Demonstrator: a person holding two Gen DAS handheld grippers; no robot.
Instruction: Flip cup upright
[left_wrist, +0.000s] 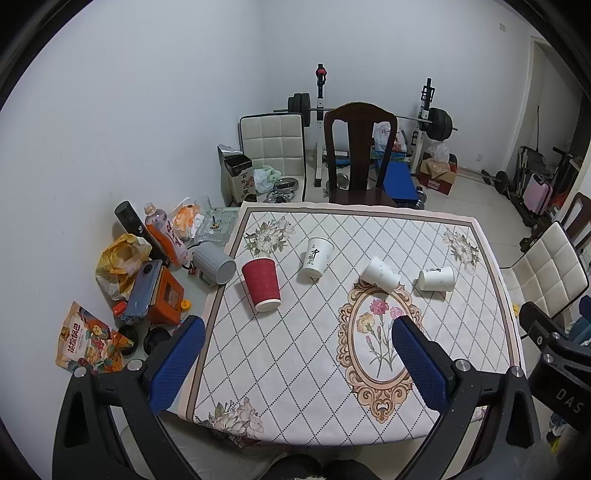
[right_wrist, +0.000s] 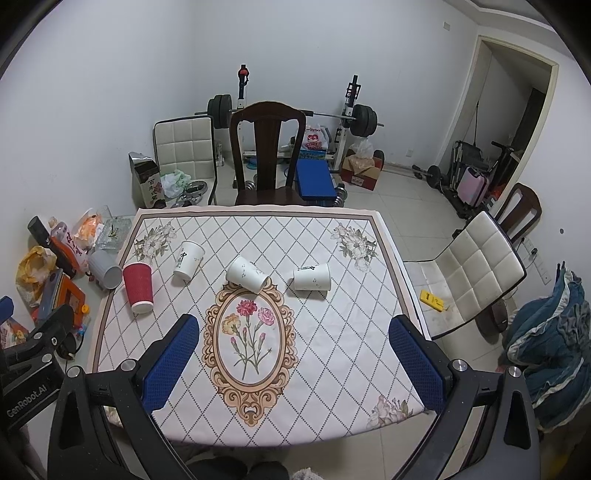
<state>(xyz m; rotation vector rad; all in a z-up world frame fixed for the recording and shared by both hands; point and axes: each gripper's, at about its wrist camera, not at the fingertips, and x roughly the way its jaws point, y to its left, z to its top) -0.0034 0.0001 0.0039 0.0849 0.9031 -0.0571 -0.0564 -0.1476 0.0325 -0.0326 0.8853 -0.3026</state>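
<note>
Several paper cups lie on their sides on the patterned tablecloth (left_wrist: 295, 354). A red ribbed cup (left_wrist: 261, 284) lies at the left, also in the right wrist view (right_wrist: 138, 288). A white cup with black writing (left_wrist: 317, 257) (right_wrist: 187, 259) lies beside it. Two more white cups (left_wrist: 380, 275) (left_wrist: 436, 278) lie further right, also in the right wrist view (right_wrist: 246, 275) (right_wrist: 312, 277). My left gripper (left_wrist: 299, 328) is open and empty above the near part of the table. My right gripper (right_wrist: 293, 326) is open and empty, well short of the cups.
A grey ribbed cup (left_wrist: 215, 264) lies off the cloth at the left among bottles, bags and a phone (left_wrist: 142, 288). A dark wooden chair (left_wrist: 360, 155) stands at the far edge. White padded chairs (right_wrist: 476, 266) stand to the right. Weights bench behind.
</note>
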